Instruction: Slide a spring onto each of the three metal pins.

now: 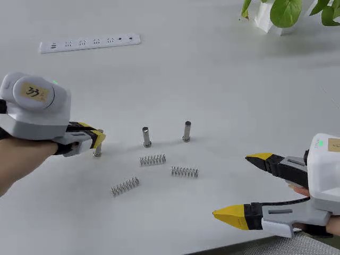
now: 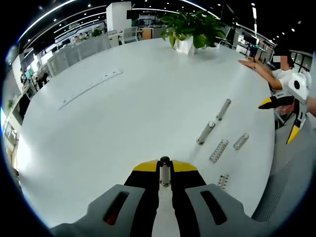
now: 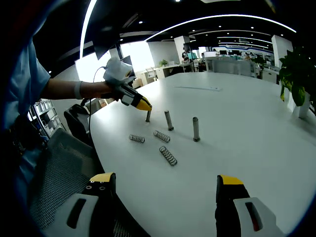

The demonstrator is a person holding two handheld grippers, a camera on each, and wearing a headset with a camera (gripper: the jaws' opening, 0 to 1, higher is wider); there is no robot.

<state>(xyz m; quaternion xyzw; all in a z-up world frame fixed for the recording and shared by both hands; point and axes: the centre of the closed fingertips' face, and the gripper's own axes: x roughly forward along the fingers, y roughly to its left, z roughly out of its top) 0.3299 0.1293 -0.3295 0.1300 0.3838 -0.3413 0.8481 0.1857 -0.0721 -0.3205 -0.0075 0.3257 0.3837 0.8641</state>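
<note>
White table [image 1: 212,79]: left gripper [image 1: 99,139] clamps the leftmost pin [image 2: 164,172].

Three metal pins [image 1: 146,136] [image 1: 186,131] [image 1: 97,152], three springs [image 1: 152,159] [image 1: 185,171] [image 1: 125,186], two hand-held grippers [image 1: 99,139] [image 1: 230,186], one power strip [image 1: 90,43], one potted plant [image 1: 286,11].

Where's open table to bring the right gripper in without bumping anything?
Bare: the stretch between the power strip and the pins; right of the right pin toward the plant; the gap between the right gripper and the nearest spring. Crowded: three springs lying just in front of the pins, left gripper shut on the left pin.
</note>
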